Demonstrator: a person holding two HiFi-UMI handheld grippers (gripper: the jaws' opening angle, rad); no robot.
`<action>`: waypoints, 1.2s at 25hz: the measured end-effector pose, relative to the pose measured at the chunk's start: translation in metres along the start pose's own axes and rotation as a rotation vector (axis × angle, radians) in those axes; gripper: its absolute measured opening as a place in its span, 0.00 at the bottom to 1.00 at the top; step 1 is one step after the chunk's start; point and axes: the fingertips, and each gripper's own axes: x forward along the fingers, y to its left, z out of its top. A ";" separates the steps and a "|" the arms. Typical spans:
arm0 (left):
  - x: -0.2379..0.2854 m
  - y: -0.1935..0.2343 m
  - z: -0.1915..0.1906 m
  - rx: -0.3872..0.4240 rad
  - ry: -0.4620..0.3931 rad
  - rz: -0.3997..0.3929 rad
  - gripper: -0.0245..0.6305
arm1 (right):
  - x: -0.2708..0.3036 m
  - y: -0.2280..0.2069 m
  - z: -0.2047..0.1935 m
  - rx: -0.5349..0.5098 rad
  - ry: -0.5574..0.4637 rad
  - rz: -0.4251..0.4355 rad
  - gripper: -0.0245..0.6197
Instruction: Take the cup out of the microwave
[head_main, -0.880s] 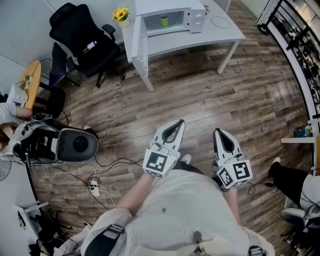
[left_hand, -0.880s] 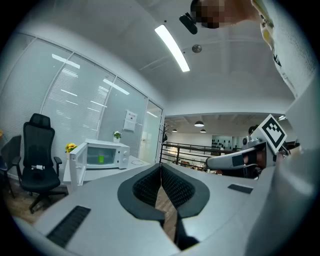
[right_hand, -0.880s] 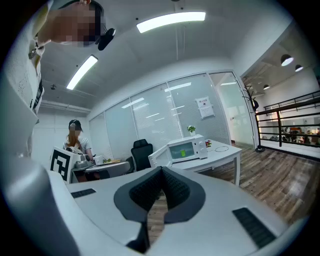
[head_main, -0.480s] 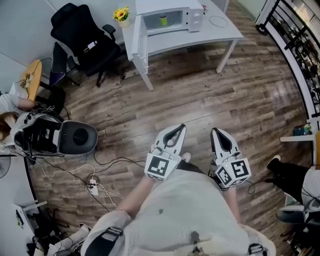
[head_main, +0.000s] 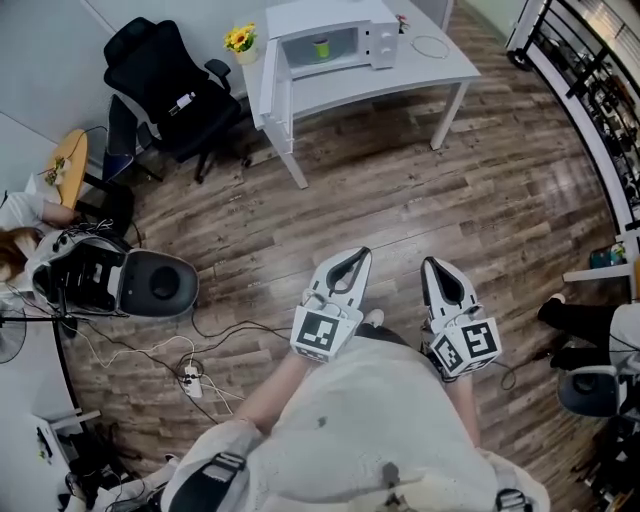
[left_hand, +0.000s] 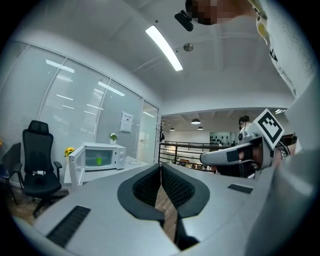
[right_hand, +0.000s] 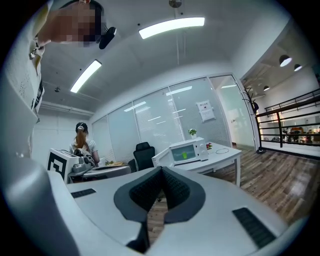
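Plainly, the cup (head_main: 322, 47) is sitting inside the microwave (head_main: 345, 22), a small green shape behind the opening, with the door (left_hand: 76, 169) standing swung out to the left. The microwave is resting on the white table (head_main: 430, 68) at the far end of the room, and a wide stretch of wooden floor (head_main: 400, 200) is lying between it and both grippers, so the cup is staying well apart from them, ahead and a little to the left.

The left gripper (head_main: 357, 254) is holding its jaws pressed together with nothing between them, and the right gripper (head_main: 432, 264) is doing the same, its tips meeting and gripping nothing. Both are pointing roughly level toward the table.

Against the head view of a second ago, the grippers are hanging in nearly the same spot with jaws just as tight, while the table and microwave are now showing slightly further up and left in the frame.

Counting: one cup, one microwave, one table, two grippers, one black office chair (head_main: 170, 85) and one pot of yellow flowers (head_main: 240, 40) beside the microwave.
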 end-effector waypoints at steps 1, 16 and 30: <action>0.003 -0.002 0.002 0.004 -0.003 -0.003 0.07 | -0.003 -0.004 0.001 -0.002 -0.004 -0.010 0.05; 0.021 -0.006 0.016 -0.001 -0.040 0.018 0.34 | -0.025 -0.029 0.013 -0.016 -0.042 -0.077 0.05; 0.054 0.002 0.000 -0.003 0.001 0.015 0.34 | -0.009 -0.053 0.004 0.036 -0.003 -0.070 0.05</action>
